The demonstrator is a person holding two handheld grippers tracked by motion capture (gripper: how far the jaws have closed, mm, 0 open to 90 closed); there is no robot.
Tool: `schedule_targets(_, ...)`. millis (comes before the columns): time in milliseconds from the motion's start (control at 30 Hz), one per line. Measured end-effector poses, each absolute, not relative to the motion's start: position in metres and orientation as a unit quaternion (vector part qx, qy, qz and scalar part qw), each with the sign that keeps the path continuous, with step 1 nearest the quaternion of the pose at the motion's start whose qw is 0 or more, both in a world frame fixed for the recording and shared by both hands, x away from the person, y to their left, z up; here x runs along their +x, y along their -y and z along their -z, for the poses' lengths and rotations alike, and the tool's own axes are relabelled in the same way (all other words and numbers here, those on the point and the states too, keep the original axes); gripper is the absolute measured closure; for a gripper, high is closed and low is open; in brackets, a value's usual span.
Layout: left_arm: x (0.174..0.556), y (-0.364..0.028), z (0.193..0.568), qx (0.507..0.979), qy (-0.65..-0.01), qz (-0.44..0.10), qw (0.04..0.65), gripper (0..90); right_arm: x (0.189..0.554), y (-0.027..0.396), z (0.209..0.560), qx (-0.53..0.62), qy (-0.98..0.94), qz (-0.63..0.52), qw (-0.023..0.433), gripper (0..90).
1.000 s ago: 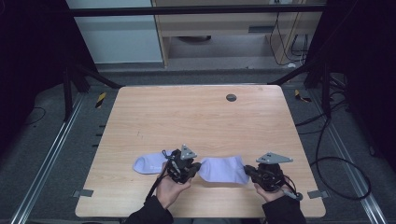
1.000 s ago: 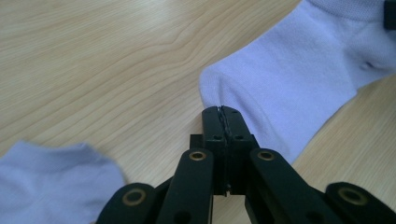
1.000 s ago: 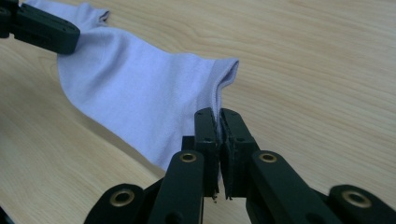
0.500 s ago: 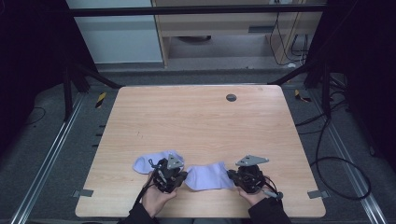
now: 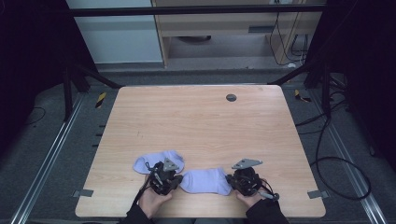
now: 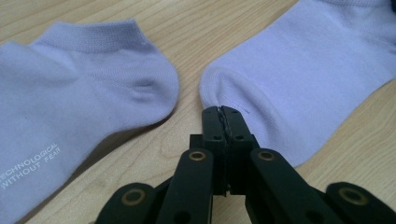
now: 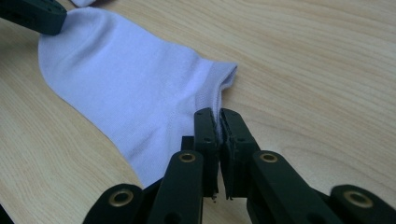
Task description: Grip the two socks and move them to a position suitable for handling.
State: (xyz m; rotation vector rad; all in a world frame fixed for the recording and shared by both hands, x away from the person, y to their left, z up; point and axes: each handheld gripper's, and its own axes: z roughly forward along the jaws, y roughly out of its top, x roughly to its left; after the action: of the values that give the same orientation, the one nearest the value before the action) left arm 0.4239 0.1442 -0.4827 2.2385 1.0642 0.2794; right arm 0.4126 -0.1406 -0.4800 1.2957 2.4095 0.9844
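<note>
Two pale lilac ankle socks lie near the front edge of the wooden table [image 5: 196, 126]. One sock [image 5: 205, 181] is stretched flat between my grippers. My left gripper [image 5: 179, 180] is shut on its toe end [image 6: 223, 109], the jaws pinching a fold of fabric. My right gripper [image 7: 218, 114] is shut on its cuff edge, seen from above at the sock's right end [image 5: 230, 180]. The other sock [image 5: 152, 161] lies loose just left of and behind the left gripper, with white lettering on its sole [image 6: 28, 163].
A small dark round disc [image 5: 230, 97] is set in the table's far side. Grey tape tabs [image 5: 80, 193] mark the front corners. The person's hands are at the front edge. Cables trail over the floor at the right [image 5: 336, 154].
Both grippers, still holding the sock between them, have moved left and toward the front edge and sunk to the tabletop. The loose sock has not moved.
</note>
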Motion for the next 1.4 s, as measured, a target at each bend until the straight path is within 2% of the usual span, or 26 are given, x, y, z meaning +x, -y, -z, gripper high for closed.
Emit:
schedule_targets(167, 0.424, -0.144, 0.485, 0.85, -0.406, -0.104, 0.318, 88.0, 0.411, 0.14, 0.481, 0.444, -0.825, -0.331, 0.116, 86.1)
schedule_targets(300, 0.425, -0.146, 0.484, 0.846, -0.409, -0.106, 0.324, 81.7, 0.411, 0.141, 0.482, 0.444, -0.825, -0.329, 0.117, 84.5)
schedule_targets(467, 0.426, -0.155, 0.47, 0.831, -0.418, -0.12, 0.345, 74.2, 0.409, 0.145, 0.479, 0.449, -0.816, -0.341, 0.124, 74.1)
schedule_targets(833, 0.44, -0.188, 0.455, 0.803, -0.448, -0.161, 0.358, 64.9, 0.418, 0.153, 0.457, 0.474, -0.773, -0.39, 0.158, 61.8)
schedule_targets(1167, 0.455, -0.232, 0.448, 0.777, -0.482, -0.194, 0.354, 57.2, 0.437, 0.123, 0.446, 0.461, -0.767, -0.416, 0.165, 50.7)
schedule_targets(1400, 0.458, -0.263, 0.451, 0.758, -0.514, -0.201, 0.347, 56.1, 0.449, 0.092, 0.443, 0.455, -0.768, -0.423, 0.156, 47.9)
